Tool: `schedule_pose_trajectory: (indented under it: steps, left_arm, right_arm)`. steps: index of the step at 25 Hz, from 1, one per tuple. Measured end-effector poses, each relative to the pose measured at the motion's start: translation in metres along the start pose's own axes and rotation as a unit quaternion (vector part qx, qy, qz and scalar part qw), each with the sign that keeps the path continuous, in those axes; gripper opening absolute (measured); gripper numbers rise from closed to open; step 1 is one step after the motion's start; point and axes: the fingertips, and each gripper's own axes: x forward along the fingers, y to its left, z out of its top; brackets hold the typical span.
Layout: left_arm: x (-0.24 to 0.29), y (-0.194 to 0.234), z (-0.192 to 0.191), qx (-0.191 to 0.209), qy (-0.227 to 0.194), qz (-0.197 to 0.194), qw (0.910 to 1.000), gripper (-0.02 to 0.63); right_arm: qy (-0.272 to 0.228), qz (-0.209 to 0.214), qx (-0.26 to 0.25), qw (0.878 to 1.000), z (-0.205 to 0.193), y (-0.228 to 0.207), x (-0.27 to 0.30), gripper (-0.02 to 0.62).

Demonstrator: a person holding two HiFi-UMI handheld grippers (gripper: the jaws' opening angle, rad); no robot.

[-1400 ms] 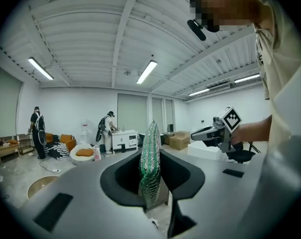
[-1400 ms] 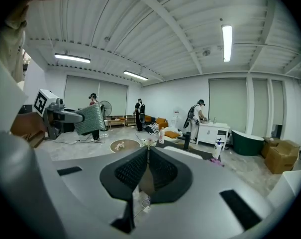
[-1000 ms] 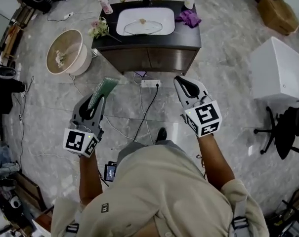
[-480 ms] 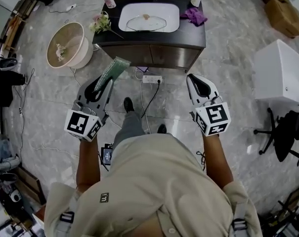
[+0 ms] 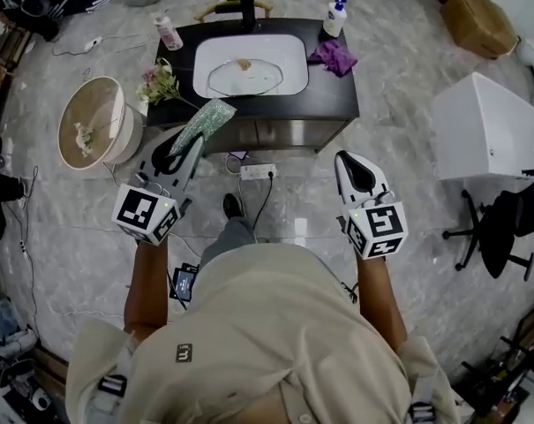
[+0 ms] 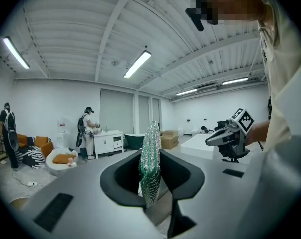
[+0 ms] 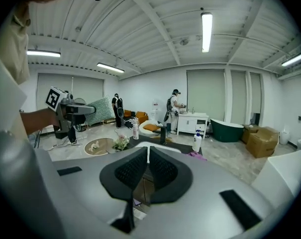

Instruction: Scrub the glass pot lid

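The glass pot lid [image 5: 247,76] lies in the white basin [image 5: 289,53] of a dark vanity at the top of the head view. My left gripper [image 5: 194,141] is shut on a green mesh scrub sponge [image 5: 203,122] [image 6: 150,162], whose tip hangs over the vanity's front left edge. My right gripper [image 5: 347,160] [image 7: 148,159] is held in front of the vanity's right end, over the floor, its jaws shut with nothing between them. In the right gripper view the left gripper [image 7: 85,110] and the sponge [image 7: 99,110] show at the left.
On the vanity top stand a black faucet [image 5: 245,9], a pink bottle [image 5: 168,32], flowers [image 5: 158,83], a pump bottle [image 5: 334,18] and a purple cloth [image 5: 335,57]. A round basket [image 5: 92,124] sits left of it. A power strip [image 5: 257,171] with cables lies on the floor; a white cabinet [image 5: 485,132] stands right.
The person has stepped closer to the vanity, so both grippers now sit nearer its front edge. The left gripper still grips the sponge; the right stays shut.
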Motion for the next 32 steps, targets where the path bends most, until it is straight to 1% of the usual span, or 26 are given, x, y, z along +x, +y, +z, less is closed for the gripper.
schedule_pose_trajectory:
  steps: [5, 8, 11, 14, 16, 19, 23, 25, 28, 30, 32]
  left_arm:
    - [0.042, 0.067, 0.0, -0.014, 0.0, -0.04, 0.9991, 0.098]
    - [0.062, 0.102, -0.011, -0.022, -0.001, -0.056, 0.9982, 0.098]
    - [0.079, 0.126, -0.018, -0.03, -0.004, -0.076, 0.9967, 0.098]
    - [0.091, 0.152, -0.022, -0.037, -0.011, -0.087, 0.9955, 0.098]
    - [0.096, 0.169, -0.025, -0.036, -0.014, -0.087, 0.9955, 0.098]
    - [0.098, 0.191, -0.029, -0.038, -0.018, -0.075, 0.9963, 0.098]
    - [0.098, 0.215, -0.039, -0.05, -0.012, -0.047, 0.9976, 0.098]
    - [0.101, 0.227, -0.042, -0.052, -0.005, -0.027, 0.9982, 0.098]
    - [0.109, 0.242, -0.04, -0.035, 0.0, 0.013, 0.9993, 0.098]
    - [0.116, 0.25, -0.045, -0.022, 0.017, 0.04, 0.9988, 0.098]
    - [0.126, 0.255, -0.048, -0.024, 0.034, 0.069, 0.9967, 0.098]
  right_arm:
    - [0.001, -0.025, -0.006, 1.0, 0.037, 0.008, 0.068, 0.028]
    - [0.009, -0.033, -0.005, 0.999, 0.047, 0.018, 0.103, 0.028]
    - [0.023, -0.044, -0.011, 0.999, 0.053, 0.024, 0.128, 0.028]
    - [0.031, -0.057, -0.016, 0.998, 0.062, 0.026, 0.148, 0.028]
    - [0.031, -0.059, -0.02, 0.998, 0.068, 0.028, 0.161, 0.028]
    - [0.021, -0.046, -0.03, 0.998, 0.08, 0.036, 0.179, 0.029]
    - [0.014, -0.021, -0.038, 0.999, 0.091, 0.039, 0.21, 0.028]
    - [0.016, 0.003, -0.041, 0.999, 0.093, 0.035, 0.23, 0.029]
    - [0.018, 0.042, -0.059, 0.997, 0.095, 0.024, 0.267, 0.028]
    - [0.013, 0.07, -0.053, 0.996, 0.094, 0.018, 0.289, 0.028]
    - [0.011, 0.107, -0.058, 0.992, 0.095, 0.013, 0.312, 0.028]
